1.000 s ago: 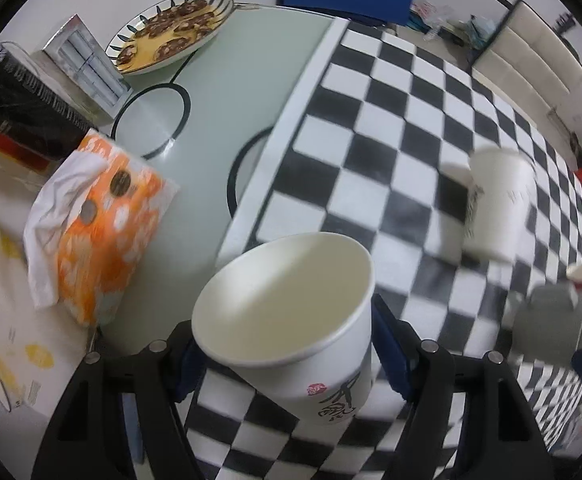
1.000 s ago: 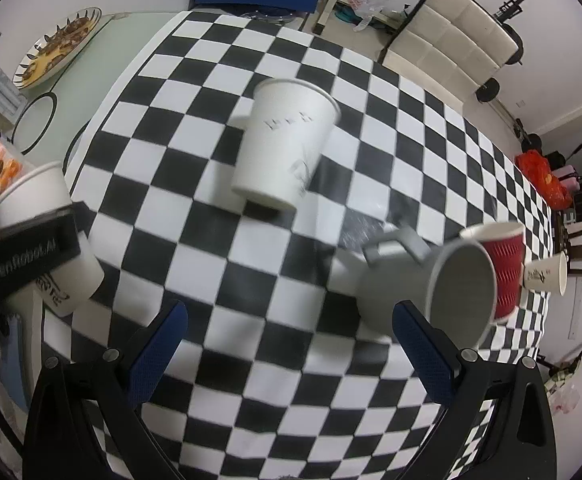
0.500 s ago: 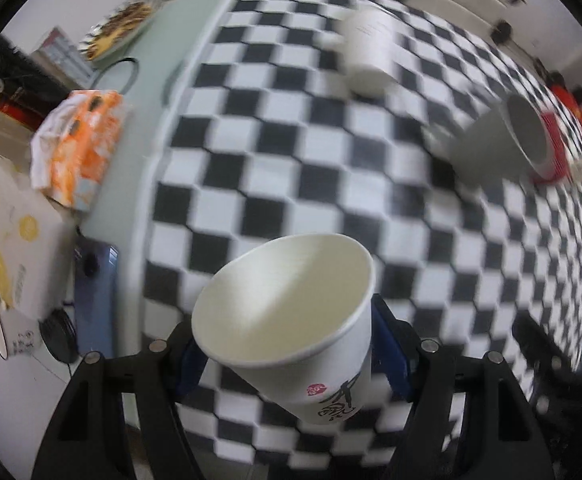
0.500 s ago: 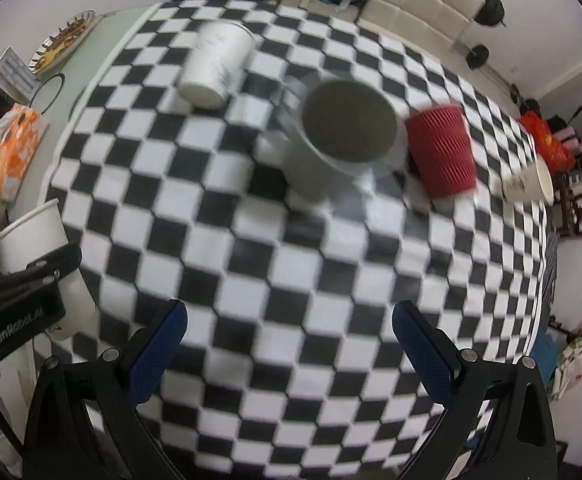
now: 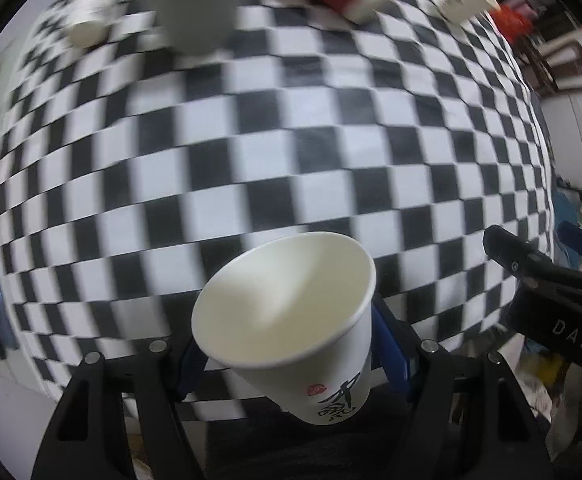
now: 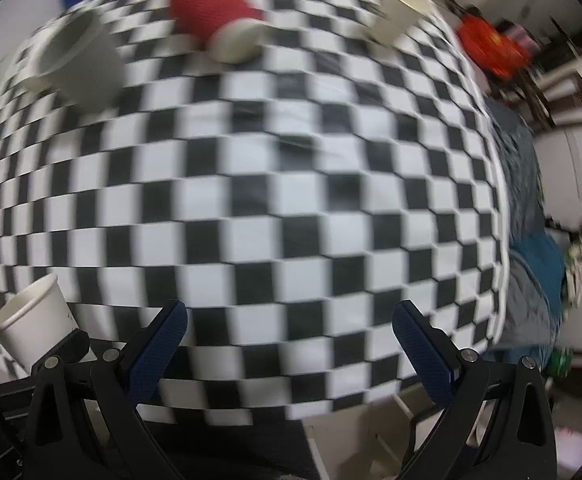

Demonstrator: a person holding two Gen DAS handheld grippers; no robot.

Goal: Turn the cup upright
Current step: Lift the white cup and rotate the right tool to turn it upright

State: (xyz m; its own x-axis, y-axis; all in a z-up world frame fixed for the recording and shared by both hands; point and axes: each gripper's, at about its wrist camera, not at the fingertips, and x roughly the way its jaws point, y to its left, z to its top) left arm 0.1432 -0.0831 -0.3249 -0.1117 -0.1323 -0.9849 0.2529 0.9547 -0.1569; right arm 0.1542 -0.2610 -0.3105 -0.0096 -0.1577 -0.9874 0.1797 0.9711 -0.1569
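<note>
Currently logged, by item:
Left gripper (image 5: 291,354): closed on the paper cup, its blue-padded fingers (image 5: 389,354) pressed against opposite sides of the cup wall.
Paper cup (image 5: 291,320): white, red seal and black brush characters near its base; held above the near edge of the counter, mouth open and tipped up toward the camera, inside bare. In the right wrist view the same cup (image 6: 35,322) shows at the lower left, mouth up and leaning left, with a black finger across its lower wall.
Right gripper (image 6: 291,340): fingers (image 6: 423,350) spread wide apart, nothing between them; it hangs over the near edge of the counter. In the left wrist view its black body (image 5: 547,300) sits to the right of the held cup.
Counter (image 6: 275,208): covered by a black-and-white checked cloth; both views are motion-blurred.
Grey mug (image 6: 75,68): far left of the cloth, mouth visible; whether it stands or lies cannot be told.
Red cup (image 6: 219,16): ribbed, lying on its side at the far edge, white rim toward the camera.
Second white cup (image 6: 397,10): far right corner, tilted, blurred.
Third white cup (image 5: 91,12): far left, beside the grey mug, blurred.
</note>
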